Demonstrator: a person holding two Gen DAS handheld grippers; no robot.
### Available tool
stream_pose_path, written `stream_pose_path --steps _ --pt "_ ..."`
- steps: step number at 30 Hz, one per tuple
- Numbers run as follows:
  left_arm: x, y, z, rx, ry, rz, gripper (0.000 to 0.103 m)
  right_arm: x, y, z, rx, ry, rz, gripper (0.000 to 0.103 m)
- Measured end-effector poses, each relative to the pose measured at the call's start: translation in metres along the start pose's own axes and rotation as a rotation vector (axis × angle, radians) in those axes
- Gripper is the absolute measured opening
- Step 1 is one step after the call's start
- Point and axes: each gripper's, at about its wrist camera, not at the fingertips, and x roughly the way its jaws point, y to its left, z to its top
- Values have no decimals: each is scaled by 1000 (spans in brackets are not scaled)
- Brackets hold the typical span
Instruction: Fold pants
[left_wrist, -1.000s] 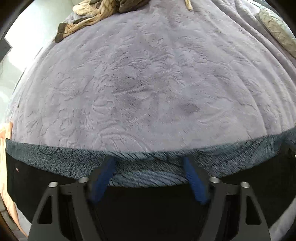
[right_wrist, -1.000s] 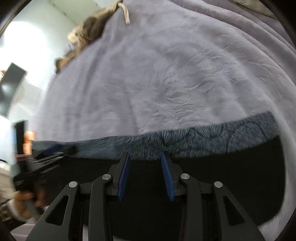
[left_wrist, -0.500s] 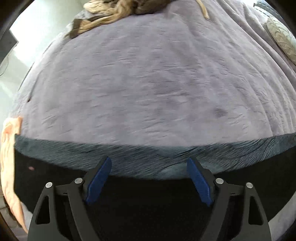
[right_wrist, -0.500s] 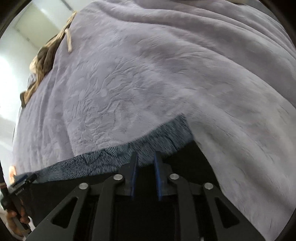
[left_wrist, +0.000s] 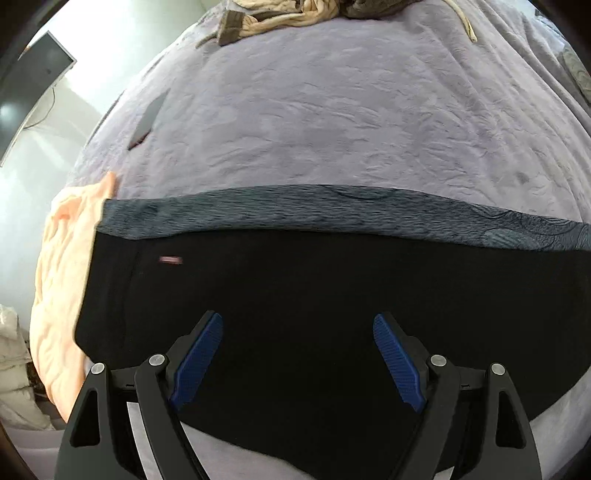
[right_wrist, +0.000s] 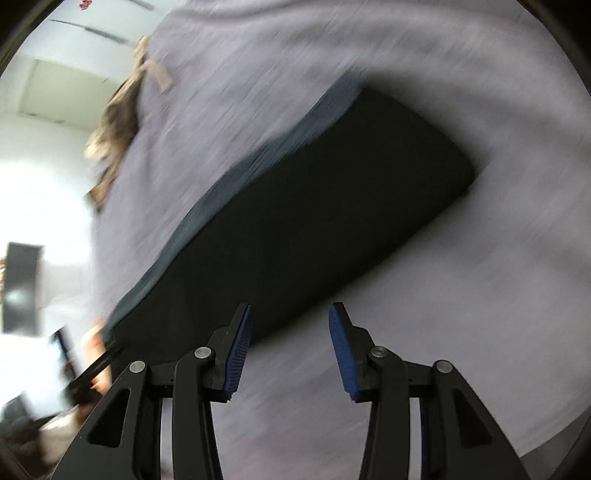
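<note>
The black pants (left_wrist: 295, 295) lie folded flat in a long strip on the lilac blanket (left_wrist: 332, 122), with a grey fleecy lining (left_wrist: 332, 210) showing along the far edge. My left gripper (left_wrist: 297, 354) is open and empty, hovering above the near part of the pants. In the blurred right wrist view the pants (right_wrist: 314, 221) run diagonally, and my right gripper (right_wrist: 290, 347) is open and empty above their near edge and the blanket (right_wrist: 461, 314).
A peach cloth (left_wrist: 62, 280) lies against the left end of the pants. A dark flat phone-like object (left_wrist: 146, 122) lies on the blanket at left. A tan and brown pile of clothes (left_wrist: 288, 14) sits at the far edge. A wall screen (left_wrist: 33, 85) hangs beyond the bed.
Both grippers have let go of the far edge of the pants, opened wide and pulled back toward me. The right gripper is swinging fast, so its view is blurred.
</note>
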Motion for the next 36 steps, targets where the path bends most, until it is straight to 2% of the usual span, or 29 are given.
stream_pose_path --steps 3,7,9,10,11,13,17,25,28,29,30,32,36 --pt "1 26 -4 3 -9 6 85 33 44 -38 -46 127 159 47" --pt "17 62 -10 -15 4 58 85 88 99 -74 -67 270 333 47" --pt "34 84 -14 -50 28 37 85 122 124 -93 -60 348 401 47" --pt "44 94 -16 -80 42 0 95 137 133 -100 -45 374 424 47" --pt "49 99 -17 -100 42 -5 103 151 141 -104 -24 398 457 47" --pt "58 107 -17 -114 49 -46 103 176 154 -113 15 438 505 47" --pt "59 105 -19 -66 17 -48 103 202 166 -125 27 469 503 48" --pt "59 104 -21 -75 11 -61 103 221 172 -131 74 479 559 48" --pt "60 105 -21 -75 17 -64 103 228 185 -129 40 518 523 48" --pt "60 105 -21 -76 19 -65 103 229 192 -128 9 532 492 40" --pt "60 105 -20 -77 20 -67 103 225 200 -127 -37 528 470 24" --pt "61 110 -14 -76 19 -73 103 213 214 -126 -134 505 451 11" --pt "63 112 -13 -76 16 -72 103 203 220 -132 -230 464 388 8"
